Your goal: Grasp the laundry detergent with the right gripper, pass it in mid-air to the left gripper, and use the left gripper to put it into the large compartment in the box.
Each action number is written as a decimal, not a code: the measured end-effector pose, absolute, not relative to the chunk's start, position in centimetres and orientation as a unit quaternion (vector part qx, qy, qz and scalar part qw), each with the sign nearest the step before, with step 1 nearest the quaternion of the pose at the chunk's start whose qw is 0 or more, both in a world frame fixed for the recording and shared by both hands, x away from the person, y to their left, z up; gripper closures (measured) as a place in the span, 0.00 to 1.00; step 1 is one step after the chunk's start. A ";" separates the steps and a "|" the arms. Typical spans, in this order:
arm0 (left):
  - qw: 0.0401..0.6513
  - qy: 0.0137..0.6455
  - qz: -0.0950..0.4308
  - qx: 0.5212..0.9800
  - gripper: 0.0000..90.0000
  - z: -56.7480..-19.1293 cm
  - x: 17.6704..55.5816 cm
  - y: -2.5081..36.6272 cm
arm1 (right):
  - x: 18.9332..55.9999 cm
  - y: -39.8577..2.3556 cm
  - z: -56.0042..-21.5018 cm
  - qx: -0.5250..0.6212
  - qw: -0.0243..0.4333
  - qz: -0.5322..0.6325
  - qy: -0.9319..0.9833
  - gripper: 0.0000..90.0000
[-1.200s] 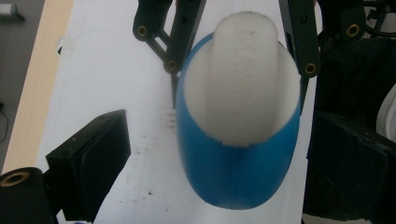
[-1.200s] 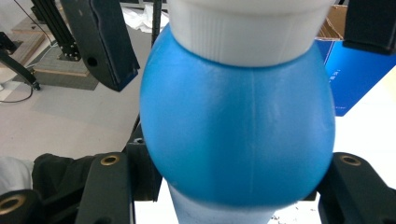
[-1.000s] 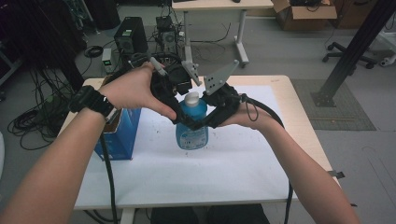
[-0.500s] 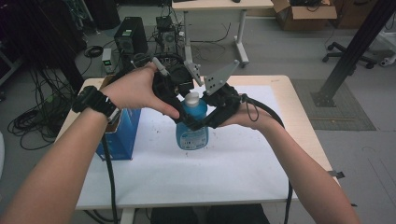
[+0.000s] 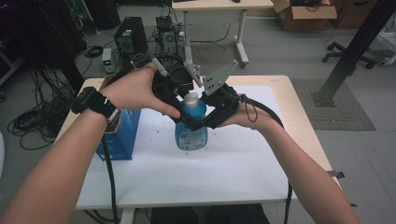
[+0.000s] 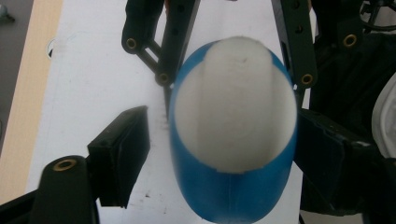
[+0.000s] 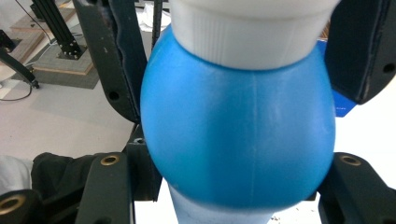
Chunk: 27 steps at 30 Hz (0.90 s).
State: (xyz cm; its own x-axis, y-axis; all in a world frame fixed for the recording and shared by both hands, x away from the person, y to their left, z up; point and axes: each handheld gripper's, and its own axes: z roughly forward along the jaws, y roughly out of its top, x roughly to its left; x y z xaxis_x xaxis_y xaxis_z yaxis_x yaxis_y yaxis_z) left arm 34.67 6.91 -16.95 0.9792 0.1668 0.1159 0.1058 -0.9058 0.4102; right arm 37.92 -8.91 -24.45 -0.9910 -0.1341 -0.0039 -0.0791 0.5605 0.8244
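Note:
A blue bottle with a white cap stands upright on the white table top. My right gripper comes in from the right and is shut on the bottle's rounded shoulder, with its jaws on either side. My left gripper reaches over from the left around the cap. Its jaws have just been closing with the cap between them. One of the left gripper's pads stands clear of the cap, and the other sits right beside it.
A blue box stands at the table's left edge, close to my left forearm. Behind the table are a computer tower, floor cables, a second desk, a cardboard box and a black slanted post.
The left gripper's jaws have drawn in closer around the white cap. Both hands and the bottle stay where they were.

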 end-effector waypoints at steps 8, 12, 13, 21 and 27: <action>0.204 0.067 0.074 0.974 0.31 -17.1 34.6 6.7 | 37.9 -8.8 -24.5 0.061 0.030 -0.463 -0.884 0.47; 0.204 0.066 0.073 0.974 0.35 -17.2 34.6 6.7 | 37.9 -8.8 -24.6 0.061 0.030 -0.461 -0.885 0.47; 0.204 0.067 0.072 0.974 0.35 -17.2 34.6 6.7 | 37.9 -8.8 -24.6 0.060 0.030 -0.462 -0.885 0.47; 0.203 0.069 0.064 0.975 0.42 -17.3 34.7 6.6 | 37.9 -8.9 -24.7 0.058 0.030 -0.461 -0.885 0.47; 0.203 0.072 0.063 0.974 0.42 -17.2 34.8 6.7 | 38.0 -8.9 -24.7 0.055 0.031 -0.463 -0.884 0.47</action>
